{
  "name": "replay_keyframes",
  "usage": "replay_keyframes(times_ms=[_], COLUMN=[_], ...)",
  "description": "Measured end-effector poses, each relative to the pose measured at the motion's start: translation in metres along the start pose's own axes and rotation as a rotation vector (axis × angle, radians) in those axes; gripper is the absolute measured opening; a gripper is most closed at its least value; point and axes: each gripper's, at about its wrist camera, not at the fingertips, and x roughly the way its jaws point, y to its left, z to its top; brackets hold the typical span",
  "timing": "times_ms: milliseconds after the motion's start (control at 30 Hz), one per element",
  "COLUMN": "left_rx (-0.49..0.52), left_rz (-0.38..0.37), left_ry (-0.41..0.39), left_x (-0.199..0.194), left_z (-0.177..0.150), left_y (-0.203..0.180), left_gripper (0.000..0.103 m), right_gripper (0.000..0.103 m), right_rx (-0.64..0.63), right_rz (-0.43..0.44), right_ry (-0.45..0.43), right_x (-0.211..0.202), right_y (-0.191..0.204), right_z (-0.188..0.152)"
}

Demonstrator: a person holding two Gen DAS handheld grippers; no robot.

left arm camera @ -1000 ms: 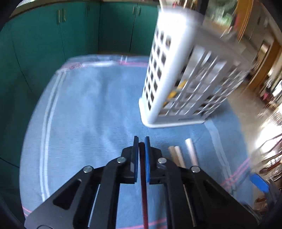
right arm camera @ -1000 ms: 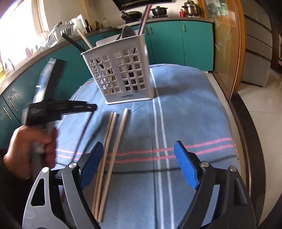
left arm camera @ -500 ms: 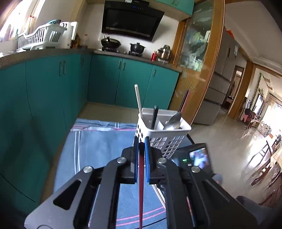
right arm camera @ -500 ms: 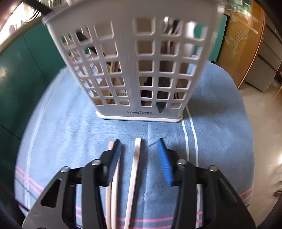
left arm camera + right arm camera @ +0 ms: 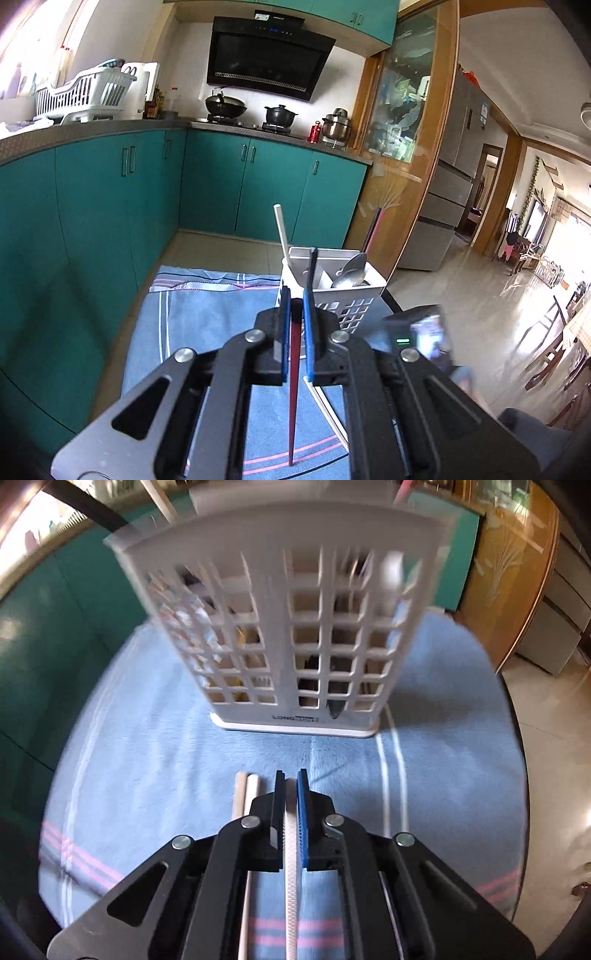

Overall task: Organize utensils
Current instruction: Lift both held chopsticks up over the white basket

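My left gripper (image 5: 293, 299) is shut on a dark red chopstick (image 5: 293, 387), held raised above the blue cloth with its tip hanging down. Just beyond it stands the white utensil basket (image 5: 354, 295), holding a spoon (image 5: 351, 273), a white chopstick and dark utensils. In the right wrist view my right gripper (image 5: 291, 779) is shut on a white chopstick (image 5: 290, 878) lying on the cloth, in front of the basket (image 5: 295, 627). Two pale wooden chopsticks (image 5: 245, 797) lie just left of it.
A blue striped cloth (image 5: 147, 760) covers the round table. Teal cabinets (image 5: 92, 206) stand to the left and behind. The other gripper's camera unit (image 5: 424, 336) shows at the right in the left wrist view. Open floor lies beyond the table's right edge.
My left gripper lifted the red chopstick off the cloth and levelled toward the basket. My right gripper moved toward the basket and closed from wide open onto the white chopstick.
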Motion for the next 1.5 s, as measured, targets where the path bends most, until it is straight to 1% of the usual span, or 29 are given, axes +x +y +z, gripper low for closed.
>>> replay_keyframes(times_ms=[33,200,300,367,500,600,800,967,1100,1233,1500], left_rx=[0.008,0.048,0.063,0.084,0.095,0.093,0.086,0.098,0.102,0.114,0.116], left_rz=[-0.003,-0.007,-0.008,-0.006,-0.002,0.009,0.022,0.025,0.027,0.024,0.023], left_ry=[-0.004,-0.020,-0.037,-0.036,-0.023,-0.012,-0.019,-0.052,-0.062,-0.056,-0.033], left_x=[-0.004,-0.019,-0.032,-0.040,-0.051,-0.056,-0.069,-0.081,-0.085,-0.086,-0.080], left_z=[0.000,0.000,-0.003,-0.007,-0.017,-0.022,-0.015,-0.003,0.002,0.002,-0.004], left_y=[-0.003,-0.016,-0.025,-0.033,-0.042,-0.042,-0.044,-0.051,-0.055,-0.057,-0.056], left_gripper=[0.006,0.006,0.006,0.006,0.006,0.006,0.006,0.006,0.006,0.006,0.006], right_gripper=[0.006,0.006,0.006,0.006,0.006,0.006,0.006,0.007,0.007,0.007,0.006], right_rx=[0.003,0.010,0.017,0.019,0.023,0.023,0.011,0.011,0.003,-0.008,0.017], right_rz=[0.011,0.071,0.096,0.112,0.149,0.170,0.212,0.229,0.230,0.216,0.209], right_ry=[-0.021,-0.183,-0.255,-0.290,-0.342,-0.366,-0.457,-0.529,-0.549,-0.531,-0.497], right_x=[-0.013,-0.105,-0.146,-0.164,-0.200,-0.215,-0.259,-0.286,-0.295,-0.294,-0.280], right_y=[-0.002,-0.010,-0.010,-0.010,-0.012,-0.010,-0.003,0.000,0.002,0.002,-0.009], right_z=[-0.004,-0.026,-0.041,-0.052,-0.061,-0.065,-0.064,-0.058,-0.052,-0.055,-0.070])
